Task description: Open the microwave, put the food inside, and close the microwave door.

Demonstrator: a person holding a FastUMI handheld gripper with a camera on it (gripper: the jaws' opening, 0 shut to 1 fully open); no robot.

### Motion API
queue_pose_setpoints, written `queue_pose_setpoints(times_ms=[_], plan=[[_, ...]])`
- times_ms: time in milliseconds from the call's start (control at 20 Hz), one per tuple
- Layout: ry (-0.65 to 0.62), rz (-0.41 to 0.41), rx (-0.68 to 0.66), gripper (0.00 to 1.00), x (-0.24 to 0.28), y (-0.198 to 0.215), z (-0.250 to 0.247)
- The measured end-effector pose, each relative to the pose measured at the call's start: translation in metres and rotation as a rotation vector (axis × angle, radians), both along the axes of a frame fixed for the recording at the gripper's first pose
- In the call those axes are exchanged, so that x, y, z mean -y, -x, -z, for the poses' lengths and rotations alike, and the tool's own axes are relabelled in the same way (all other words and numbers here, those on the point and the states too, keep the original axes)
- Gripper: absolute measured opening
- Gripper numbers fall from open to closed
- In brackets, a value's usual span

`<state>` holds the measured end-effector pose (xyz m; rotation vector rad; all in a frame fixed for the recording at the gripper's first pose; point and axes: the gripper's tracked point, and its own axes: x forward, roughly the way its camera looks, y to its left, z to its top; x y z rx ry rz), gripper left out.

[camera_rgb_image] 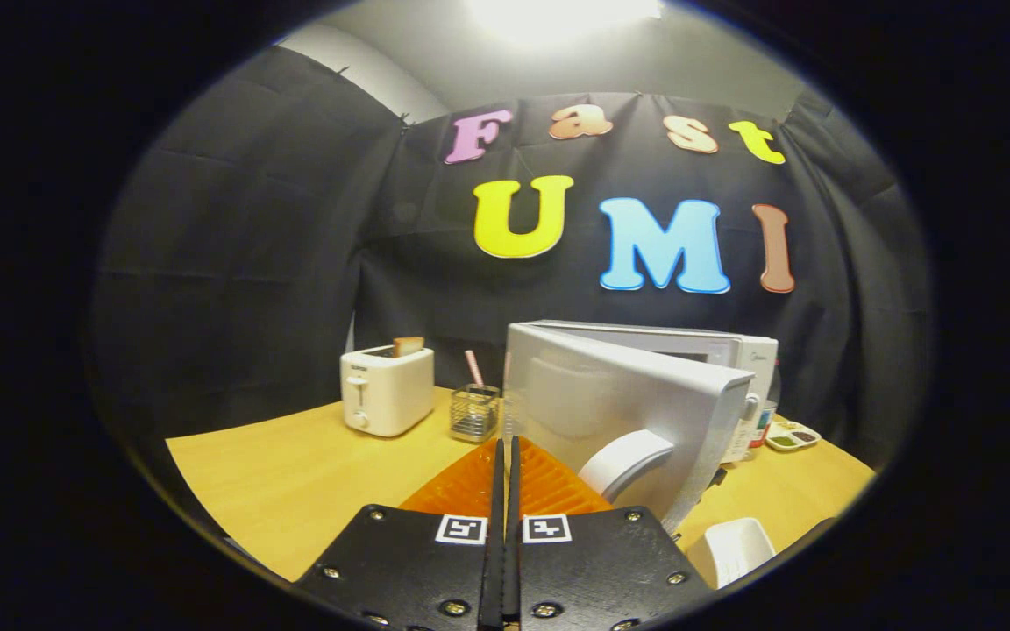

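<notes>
Fingers (pixel 500 491) pressed together, gripping nothing, over orange ribbed mat (pixel 470 486). Microwave (pixel 715 350) at 1 o'clock, door (pixel 619 403) swung open just ahead, blocking cavity; brand mark too small to read. Toaster (pixel 385 388) with bread (pixel 408 345) at 11 o'clock. Mesh holder (pixel 474 412) between. White dish (pixel 737 548) at 3 o'clock.

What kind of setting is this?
Likely a mock kitchen counter in a booth: a microwave with its door open, a toaster, a wooden table. The gripper is shut.
</notes>
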<state>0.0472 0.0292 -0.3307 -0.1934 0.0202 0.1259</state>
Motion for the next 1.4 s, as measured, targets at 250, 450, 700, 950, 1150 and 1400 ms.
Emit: queue_pose_setpoints(times_ms=[250, 450, 700, 950, 1150, 1400], plan=[[-0.023, 0.171, 0.0, 0.01, 0.089, -0.047, -0.024], [-0.02, 0.28, 0.005, 0.01, 0.149, -0.087, -0.046], [0.012, 0.324, -0.022, 0.01, 0.188, -0.137, -0.049], [0.004, 0.33, -0.058, 0.01, 0.204, -0.183, -0.042], [0.01, 0.365, -0.091, 0.01, 0.209, -0.209, -0.036], [0.002, 0.397, -0.079, 0.03, 0.205, -0.204, -0.04]])
